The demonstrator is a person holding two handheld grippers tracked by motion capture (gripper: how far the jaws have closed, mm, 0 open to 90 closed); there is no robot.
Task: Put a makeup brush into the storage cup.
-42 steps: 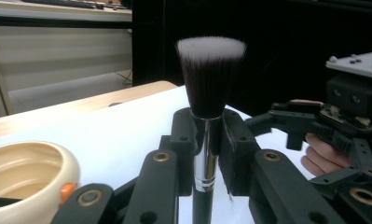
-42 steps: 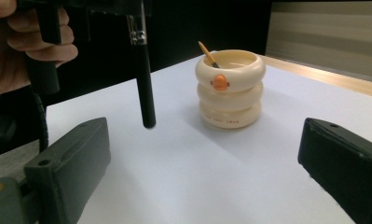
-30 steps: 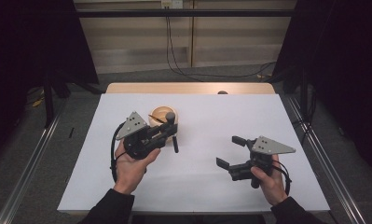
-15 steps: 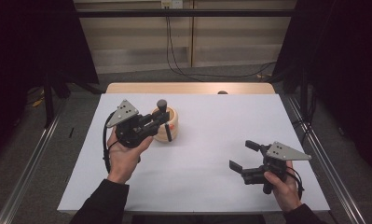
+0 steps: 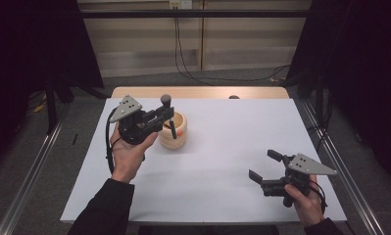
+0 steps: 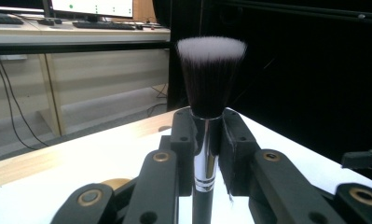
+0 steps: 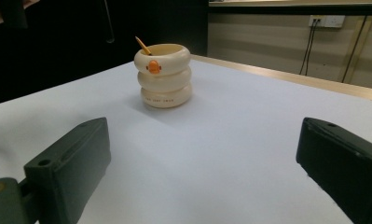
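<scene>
High view: the left gripper (image 5: 164,116) grips an upright black brush with white-tipped bristles (image 5: 167,110), the cream ring-shaped wooden cup (image 5: 173,132) seemingly just below its handle end.

Black white-tipped brush (image 6: 210,79), cream cup (image 7: 165,75), white table (image 5: 232,161)

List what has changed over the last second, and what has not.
The left gripper, shut on the black makeup brush, swung left off the cream ringed cup and lifted. The right gripper, jaws open, drew toward the table's near right corner. The cup with its orange pencil stayed put.
</scene>
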